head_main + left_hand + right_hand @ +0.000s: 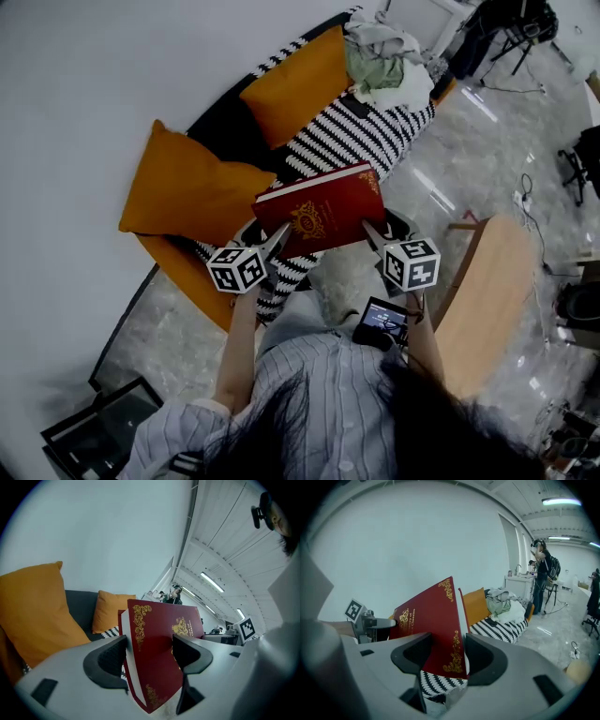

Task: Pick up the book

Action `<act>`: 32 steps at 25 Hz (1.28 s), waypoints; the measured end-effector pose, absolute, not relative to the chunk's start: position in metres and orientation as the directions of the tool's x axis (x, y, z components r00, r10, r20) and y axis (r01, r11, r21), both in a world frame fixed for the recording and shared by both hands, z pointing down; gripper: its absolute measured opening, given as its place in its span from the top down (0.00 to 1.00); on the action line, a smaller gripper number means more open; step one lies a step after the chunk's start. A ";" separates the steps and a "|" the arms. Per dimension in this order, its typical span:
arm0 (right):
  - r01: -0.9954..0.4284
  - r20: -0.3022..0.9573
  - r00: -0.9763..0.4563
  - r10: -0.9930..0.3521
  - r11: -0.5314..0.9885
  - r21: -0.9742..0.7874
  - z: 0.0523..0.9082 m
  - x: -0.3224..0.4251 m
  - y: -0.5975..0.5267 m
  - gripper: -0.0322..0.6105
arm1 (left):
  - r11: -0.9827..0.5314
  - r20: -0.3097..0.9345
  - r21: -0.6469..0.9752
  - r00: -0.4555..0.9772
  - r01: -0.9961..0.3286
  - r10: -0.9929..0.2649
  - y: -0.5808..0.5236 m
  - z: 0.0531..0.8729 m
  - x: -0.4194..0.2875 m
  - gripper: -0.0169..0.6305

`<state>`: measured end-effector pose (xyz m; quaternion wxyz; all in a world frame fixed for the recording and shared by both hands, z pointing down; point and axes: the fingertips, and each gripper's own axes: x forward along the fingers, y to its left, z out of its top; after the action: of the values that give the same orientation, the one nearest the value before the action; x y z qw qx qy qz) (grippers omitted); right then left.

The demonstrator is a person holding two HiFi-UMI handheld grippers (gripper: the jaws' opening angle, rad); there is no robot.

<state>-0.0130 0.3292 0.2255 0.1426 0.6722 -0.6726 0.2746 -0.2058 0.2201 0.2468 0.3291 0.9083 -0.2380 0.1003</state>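
A dark red hardback book (321, 214) with gold ornaments is held in the air above the sofa, tilted, cover up. My left gripper (272, 246) is shut on its near left corner and my right gripper (375, 234) on its near right corner. In the left gripper view the book (164, 634) stands upright between the jaws of the left gripper (150, 656), spine and page edge facing me. The right gripper view shows the book (426, 620) slanting between the jaws of the right gripper (449, 656), gold corner ornament at the pads.
The sofa below carries a black-and-white striped blanket (347, 131), two orange cushions (192, 187) (300, 84) and a pile of clothes (380, 56). A wooden table (487, 300) stands at the right. A small screen device (382, 323) hangs at the person's chest.
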 end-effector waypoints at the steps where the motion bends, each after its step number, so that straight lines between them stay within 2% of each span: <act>1: -0.982 0.559 -0.056 -0.828 -0.056 -0.181 0.224 -0.012 0.333 0.58 | -0.670 0.339 0.549 0.866 -0.499 -0.367 0.224 0.245 -0.205 0.50; 13: -0.977 0.513 -0.053 -0.857 -0.062 -0.206 0.202 0.000 0.410 0.58 | -0.687 0.317 0.527 0.866 -0.500 -0.387 0.300 0.220 -0.194 0.50; 28: -0.971 0.451 -0.096 -0.887 -0.018 -0.240 0.201 -0.018 0.559 0.59 | -0.699 0.320 0.468 0.841 -0.540 -0.436 0.455 0.207 -0.215 0.50; 32: -0.966 0.455 -0.110 -0.884 -0.013 -0.258 0.203 -0.019 0.568 0.59 | -0.695 0.332 0.461 0.833 -0.552 -0.442 0.465 0.205 -0.217 0.50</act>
<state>-0.0193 0.5680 0.2029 0.0794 0.6624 -0.6981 0.2599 -0.2174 0.4647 0.2046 0.2809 0.9153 -0.2714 0.0981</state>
